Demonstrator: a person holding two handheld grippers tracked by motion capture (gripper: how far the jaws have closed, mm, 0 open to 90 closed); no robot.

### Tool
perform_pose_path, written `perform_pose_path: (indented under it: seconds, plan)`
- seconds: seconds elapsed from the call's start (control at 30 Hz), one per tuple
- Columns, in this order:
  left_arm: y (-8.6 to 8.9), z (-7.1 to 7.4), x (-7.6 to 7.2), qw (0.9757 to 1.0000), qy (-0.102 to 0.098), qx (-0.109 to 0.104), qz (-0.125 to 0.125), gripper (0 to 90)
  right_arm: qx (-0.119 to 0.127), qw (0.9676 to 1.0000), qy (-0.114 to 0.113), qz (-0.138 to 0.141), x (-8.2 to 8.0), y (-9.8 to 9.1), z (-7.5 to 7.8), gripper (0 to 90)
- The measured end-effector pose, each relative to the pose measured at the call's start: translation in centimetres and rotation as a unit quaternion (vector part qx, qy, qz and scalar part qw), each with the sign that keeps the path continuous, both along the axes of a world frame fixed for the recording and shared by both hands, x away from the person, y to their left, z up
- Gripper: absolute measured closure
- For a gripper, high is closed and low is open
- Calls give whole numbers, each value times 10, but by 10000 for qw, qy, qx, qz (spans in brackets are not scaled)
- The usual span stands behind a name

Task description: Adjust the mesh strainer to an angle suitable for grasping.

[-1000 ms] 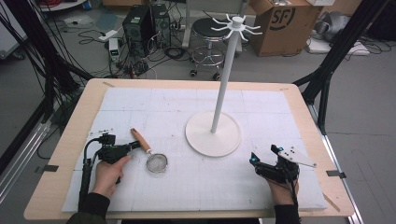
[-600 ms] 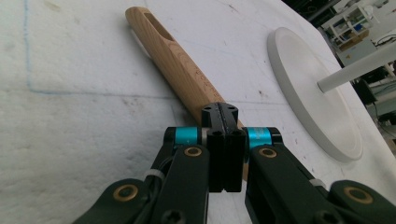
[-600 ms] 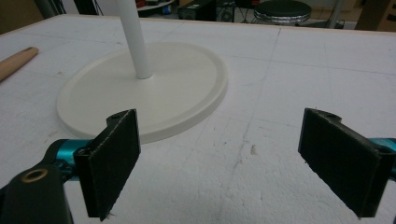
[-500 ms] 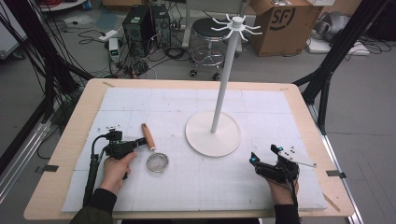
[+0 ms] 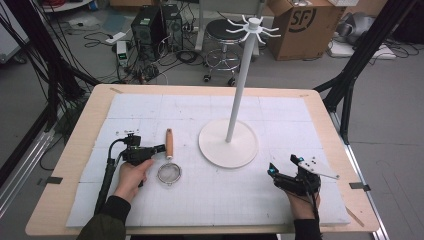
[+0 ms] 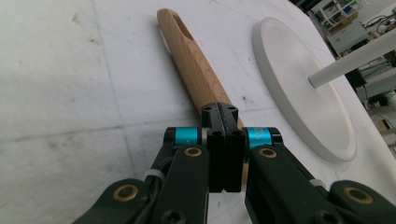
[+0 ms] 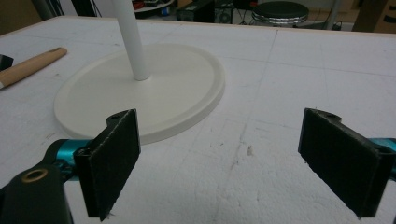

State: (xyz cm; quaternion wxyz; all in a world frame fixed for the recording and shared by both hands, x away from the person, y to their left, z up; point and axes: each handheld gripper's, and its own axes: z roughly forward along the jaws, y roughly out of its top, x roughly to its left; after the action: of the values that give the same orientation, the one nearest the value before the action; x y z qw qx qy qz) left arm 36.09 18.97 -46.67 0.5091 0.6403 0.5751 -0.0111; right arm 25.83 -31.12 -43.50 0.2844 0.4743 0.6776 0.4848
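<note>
A small strainer lies on the white mat, its round mesh bowl (image 5: pixel 169 173) toward me and its wooden handle (image 5: pixel 169 142) pointing away. My left gripper (image 5: pixel 160 148) is shut with nothing between its jaws, and its tips rest against the left side of the handle. In the left gripper view the closed left gripper (image 6: pixel 223 140) sits over the near part of the wooden handle (image 6: pixel 191 60). My right gripper (image 5: pixel 282 167) rests at the near right of the mat. In the right gripper view the right gripper (image 7: pixel 233 158) stands wide open and empty, facing the stand's base (image 7: pixel 177 93).
A tall white hook stand (image 5: pixel 240 85) rises from a round base (image 5: pixel 228 144) in the middle of the mat, with short hooks (image 5: pixel 252 25) at its top. The wooden table edge (image 5: pixel 200 89) frames the mat. Boxes, a stool and cables lie on the floor beyond.
My left gripper has moved to the right, and the wooden handle has swung with it from leaning left to pointing straight away. The mesh bowl and the right gripper stayed in place.
</note>
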Motion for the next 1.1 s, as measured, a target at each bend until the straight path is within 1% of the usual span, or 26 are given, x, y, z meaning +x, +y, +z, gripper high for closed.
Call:
perform_pose_path:
  seconds: [0.07,0.1,0.17,0.27,0.37,0.43,0.5,0.63,0.7,0.77,0.8,0.87,0.97,1.1]
  plan:
    - [-2,0,3,10000,-5,-60,-37,900,-12,10000,15,7,1,0,-1,121]
    - [-4,0,5,10000,30,-66,-40,900,-15,10000,17,4,1,-1,-1,121]
    - [-6,-1,8,9999,39,-69,-111,900,1,10000,43,8,2,0,-1,120]
    - [-10,-1,10,9999,32,-66,-93,900,5,10000,58,15,3,-1,-2,121]
    - [-10,-1,11,9999,36,-90,-89,900,-6,10000,43,23,2,-1,-1,120]
    - [-11,0,11,9999,-6,-34,-99,900,-4,10000,38,17,2,-1,-1,121]
    - [-13,0,11,9999,-54,23,-158,900,-4,10000,37,18,2,0,-1,121]
    - [-14,0,12,9999,-42,18,-142,900,-10,10000,32,15,2,0,-1,121]
    - [-17,1,14,9996,-59,91,-253,900,-4,10000,41,8,2,-1,-1,120]
    - [-25,2,16,9990,-152,187,-389,900,-9,10000,39,3,2,-1,-1,121]
    - [-28,2,17,9988,-181,226,-382,900,3,10000,45,-8,1,-1,-1,121]
    - [-32,2,20,9988,-207,189,-412,900,23,10000,41,-17,1,-2,-1,120]
    - [-32,2,23,9991,-153,102,-387,900,20,10000,39,-40,0,-4,-1,121]
    - [-34,2,24,9987,-186,163,-454,900,52,10000,36,-72,0,-6,-2,121]
